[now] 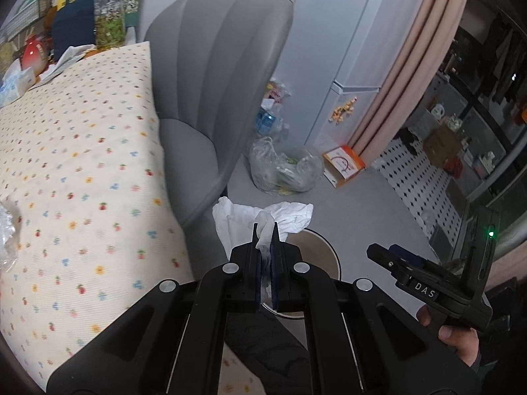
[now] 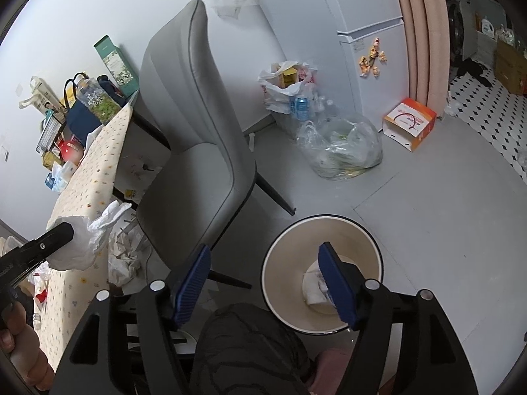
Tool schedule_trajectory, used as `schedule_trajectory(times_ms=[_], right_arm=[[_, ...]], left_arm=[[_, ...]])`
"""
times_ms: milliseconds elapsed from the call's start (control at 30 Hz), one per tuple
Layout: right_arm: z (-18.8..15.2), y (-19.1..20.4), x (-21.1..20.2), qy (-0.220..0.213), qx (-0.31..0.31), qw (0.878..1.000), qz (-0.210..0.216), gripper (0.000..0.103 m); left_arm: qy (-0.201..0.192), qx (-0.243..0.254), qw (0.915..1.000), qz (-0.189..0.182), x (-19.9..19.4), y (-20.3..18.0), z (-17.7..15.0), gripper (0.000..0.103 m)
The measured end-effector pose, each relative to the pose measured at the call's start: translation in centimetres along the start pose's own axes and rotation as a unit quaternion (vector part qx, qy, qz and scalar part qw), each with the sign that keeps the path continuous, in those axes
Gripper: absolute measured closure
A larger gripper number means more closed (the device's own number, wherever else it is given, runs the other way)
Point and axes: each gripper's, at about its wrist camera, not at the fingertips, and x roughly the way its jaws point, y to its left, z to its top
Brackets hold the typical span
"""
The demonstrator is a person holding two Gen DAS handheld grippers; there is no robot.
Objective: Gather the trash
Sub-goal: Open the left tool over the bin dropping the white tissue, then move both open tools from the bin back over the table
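Observation:
My left gripper [image 1: 265, 230] is shut on a crumpled white tissue [image 1: 250, 220], held off the table's edge above the floor near the round cream trash bin [image 1: 326, 253]. In the right wrist view the left gripper [image 2: 66, 230] shows at the left with the tissue [image 2: 89, 240] beside the table. My right gripper [image 2: 265, 263] is open and empty, above the bin [image 2: 283, 256], which holds a white paper scrap [image 2: 314, 288]. The right gripper also shows in the left wrist view [image 1: 392, 253].
A grey chair [image 2: 194, 151] stands between the flower-print table [image 1: 72, 177] and the bin. Clear plastic bags of trash [image 2: 342, 148] and an orange box [image 2: 410, 121] lie by the fridge [image 2: 365, 42]. More crumpled paper [image 2: 125, 253] lies under the table. Clutter stands at the table's far end [image 1: 82, 19].

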Motion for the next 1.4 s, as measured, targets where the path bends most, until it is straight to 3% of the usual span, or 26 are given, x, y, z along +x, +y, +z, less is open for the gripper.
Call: schedule_trajectory(times_ms=[300, 567, 900, 967, 1033, 1067, 1400], right_arm=[[0.5, -3.6, -2.4, -0.027, 0.020, 0.999, -0.035, 0.018], [1.1, -7.4, -5.4, -0.058, 0.053, 0.996, -0.050, 0.014], [0.9, -10.4, -6.4, -0.069, 0.080, 0.993, -0.060, 0.013], [0.9, -11.2, -6.6, -0.071, 0.089, 0.991, -0.064, 0.013], [0.9, -11.7, -6.8, -0.073, 0.093, 0.991, -0.066, 0.013], [0.8, -11.8, -6.9, -0.074, 0.094, 0.990, -0.067, 0.013], [0.8, -10.5, -6.3, -0.068, 0.082, 0.992, -0.061, 0.013]], left_arm=[[0.026, 0.035, 0.9989, -0.018, 2.9, -3.6, 0.1, 0.098], [0.060, 0.068, 0.9950, -0.041, 6.2, -7.9, -0.3, 0.098], [0.107, 0.106, 0.9873, -0.050, 10.0, -11.7, -1.1, 0.096], [0.122, 0.109, 0.9850, -0.056, 10.7, -12.2, -1.2, 0.084], [0.120, 0.109, 0.9850, -0.060, 11.0, -12.3, -1.2, 0.049], [0.114, 0.109, 0.9858, -0.058, 10.8, -12.2, -1.1, 0.043], [0.086, 0.074, 0.9927, -0.042, 8.4, -9.5, -0.3, 0.016]])
